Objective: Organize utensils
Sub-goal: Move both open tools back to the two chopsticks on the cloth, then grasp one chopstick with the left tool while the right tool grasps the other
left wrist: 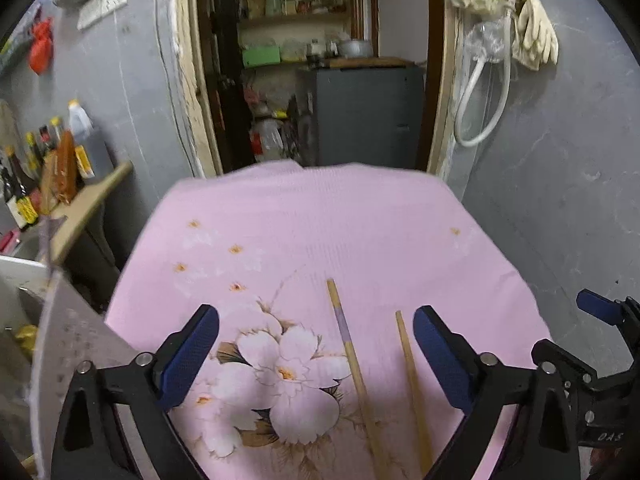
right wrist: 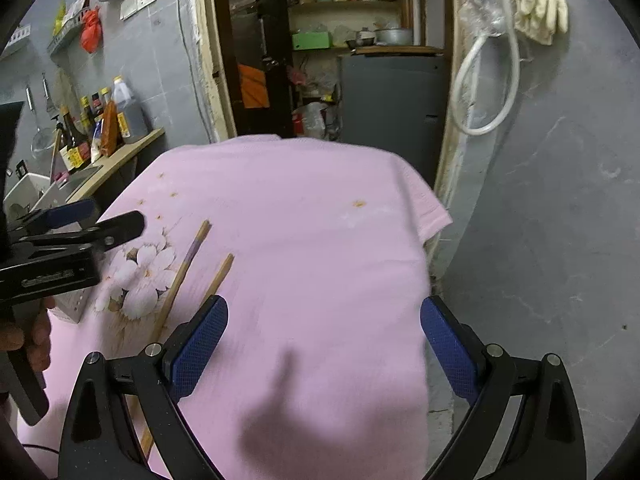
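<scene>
Two wooden chopsticks lie side by side on a pink flowered cloth (left wrist: 320, 220). The one with a purple band (left wrist: 352, 356) and the plain one (left wrist: 412, 384) both lie between the fingers of my left gripper (left wrist: 316, 356), nearer its right pad. That gripper is open and its pads touch neither stick. In the right wrist view the same banded chopstick (right wrist: 186, 268) and plain chopstick (right wrist: 219, 278) lie just left of my right gripper (right wrist: 324, 344). It is open over bare cloth (right wrist: 320, 220) with nothing between its fingers. A grey perforated holder (left wrist: 68, 356) stands at the cloth's left edge.
A wooden shelf with sauce bottles (right wrist: 100, 128) and a white sink (right wrist: 28, 192) lie to the left. Behind the table is a doorway with a grey cabinet (left wrist: 360, 116). Gloves (left wrist: 532, 36) and a white hose hang on the right wall. The cloth drops off at its right edge (right wrist: 432, 240).
</scene>
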{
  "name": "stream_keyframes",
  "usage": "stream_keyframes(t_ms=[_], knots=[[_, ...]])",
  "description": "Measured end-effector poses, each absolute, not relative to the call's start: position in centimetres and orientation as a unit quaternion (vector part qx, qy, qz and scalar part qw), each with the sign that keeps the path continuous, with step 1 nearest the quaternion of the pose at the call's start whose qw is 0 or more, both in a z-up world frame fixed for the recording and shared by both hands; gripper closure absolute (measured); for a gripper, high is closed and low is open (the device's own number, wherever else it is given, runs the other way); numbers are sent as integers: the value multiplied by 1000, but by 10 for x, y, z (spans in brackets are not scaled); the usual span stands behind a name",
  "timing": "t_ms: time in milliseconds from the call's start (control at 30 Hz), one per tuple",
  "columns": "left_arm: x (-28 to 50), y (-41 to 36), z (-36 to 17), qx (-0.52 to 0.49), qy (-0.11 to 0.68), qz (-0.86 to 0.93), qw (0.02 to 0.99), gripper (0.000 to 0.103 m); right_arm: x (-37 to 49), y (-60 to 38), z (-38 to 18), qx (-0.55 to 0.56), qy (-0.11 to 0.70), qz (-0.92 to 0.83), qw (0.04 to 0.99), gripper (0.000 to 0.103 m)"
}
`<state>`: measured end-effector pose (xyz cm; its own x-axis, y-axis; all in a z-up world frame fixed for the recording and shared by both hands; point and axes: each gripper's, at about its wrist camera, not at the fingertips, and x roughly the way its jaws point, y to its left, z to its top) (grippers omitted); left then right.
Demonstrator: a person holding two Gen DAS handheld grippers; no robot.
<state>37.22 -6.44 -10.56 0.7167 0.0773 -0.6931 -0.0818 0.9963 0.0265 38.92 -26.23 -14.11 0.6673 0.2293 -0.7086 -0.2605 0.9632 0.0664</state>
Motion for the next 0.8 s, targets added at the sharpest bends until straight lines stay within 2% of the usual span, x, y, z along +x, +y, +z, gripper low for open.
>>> stream_keyframes(t_ms=[133,300,367,467,800], knots=[[384,-63,-125,-2,402,30,915,18,391,-251,-153,-15,397,144,906,8],[393,-57,-144,-20,434,13,900,35,387,-235,-164,-16,406,163,899,9],[396,-53,-150,-34,444,4,895,39,385,-228,-168,-18,408,171,897,14],[399,-50,-156,-50,455,-17,889,42,383,-219,-174,-22,419,180,890,25],[403,-49,-171,-61,473,-49,877,57,377,-199,-183,-35,435,196,878,27]])
